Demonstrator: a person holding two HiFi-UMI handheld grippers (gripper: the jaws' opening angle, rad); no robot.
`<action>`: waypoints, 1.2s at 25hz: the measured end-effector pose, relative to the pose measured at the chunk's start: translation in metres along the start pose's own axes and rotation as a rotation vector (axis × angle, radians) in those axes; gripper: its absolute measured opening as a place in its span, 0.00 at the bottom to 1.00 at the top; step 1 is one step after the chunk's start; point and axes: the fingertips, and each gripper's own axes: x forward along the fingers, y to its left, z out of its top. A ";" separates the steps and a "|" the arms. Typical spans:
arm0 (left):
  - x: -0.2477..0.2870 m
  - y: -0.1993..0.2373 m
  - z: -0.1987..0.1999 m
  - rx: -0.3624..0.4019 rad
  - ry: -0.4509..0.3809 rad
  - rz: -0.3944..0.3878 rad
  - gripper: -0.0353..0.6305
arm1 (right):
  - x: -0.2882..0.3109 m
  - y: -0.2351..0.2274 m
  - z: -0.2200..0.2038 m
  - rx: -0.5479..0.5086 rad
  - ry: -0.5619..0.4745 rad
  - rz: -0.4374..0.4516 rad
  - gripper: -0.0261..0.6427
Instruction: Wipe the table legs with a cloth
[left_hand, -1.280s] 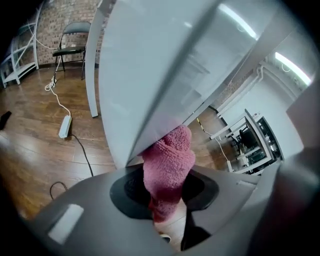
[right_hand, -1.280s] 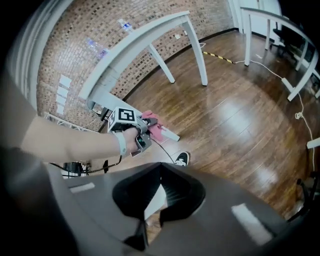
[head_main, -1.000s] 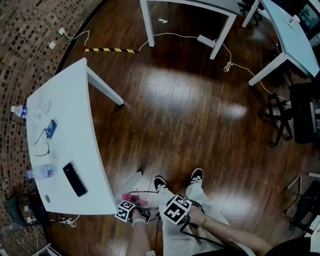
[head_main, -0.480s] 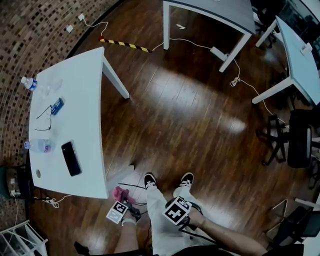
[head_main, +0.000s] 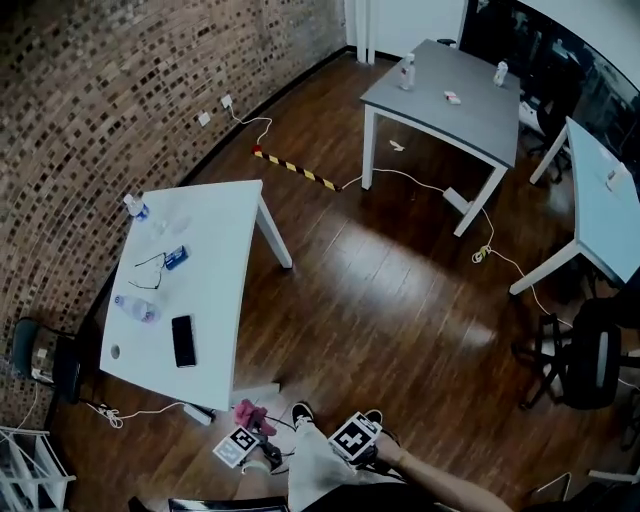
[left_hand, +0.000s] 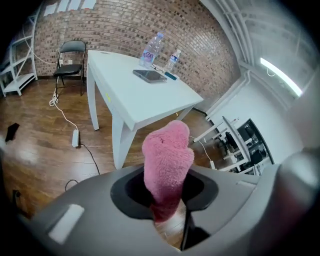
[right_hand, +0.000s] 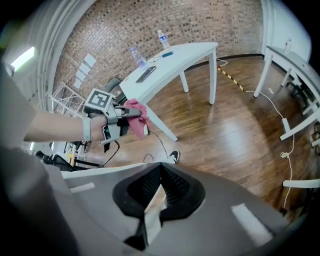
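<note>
A pink fluffy cloth (left_hand: 167, 162) stands up between the jaws of my left gripper (left_hand: 167, 192), which is shut on it; the jaws have just been closing slightly on it. In the head view the left gripper (head_main: 240, 445) and cloth (head_main: 251, 413) hang just off the near corner of the white table (head_main: 215, 215), apart from its near leg (head_main: 240, 388). That leg (left_hand: 120, 142) shows beyond the cloth in the left gripper view. My right gripper (right_hand: 159, 170) is shut on nothing and sits to the right (head_main: 355, 437). It looks at the left gripper (right_hand: 131, 113) and cloth (right_hand: 136, 125).
On the table lie a phone (head_main: 183, 340), glasses (head_main: 148, 265) and two bottles (head_main: 135, 308). A power strip (left_hand: 75, 138) and cable lie on the floor by the leg. A black chair (left_hand: 71, 60) stands behind the table, and a grey table (head_main: 445, 100) across the wood floor.
Both grippers and the head camera have risen, so the room shows from higher up and the white table looks smaller. The pink cloth stays in the left gripper, and the right stays shut.
</note>
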 end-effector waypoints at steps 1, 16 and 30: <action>-0.003 -0.007 0.003 -0.015 -0.018 -0.001 0.22 | -0.011 -0.009 -0.003 0.020 0.008 -0.019 0.04; 0.056 0.010 0.027 -0.304 -0.209 0.201 0.22 | -0.034 -0.091 0.009 -0.058 0.164 -0.049 0.04; 0.182 -0.079 0.130 -0.305 -0.247 0.154 0.22 | -0.061 -0.210 0.164 0.039 0.080 -0.052 0.04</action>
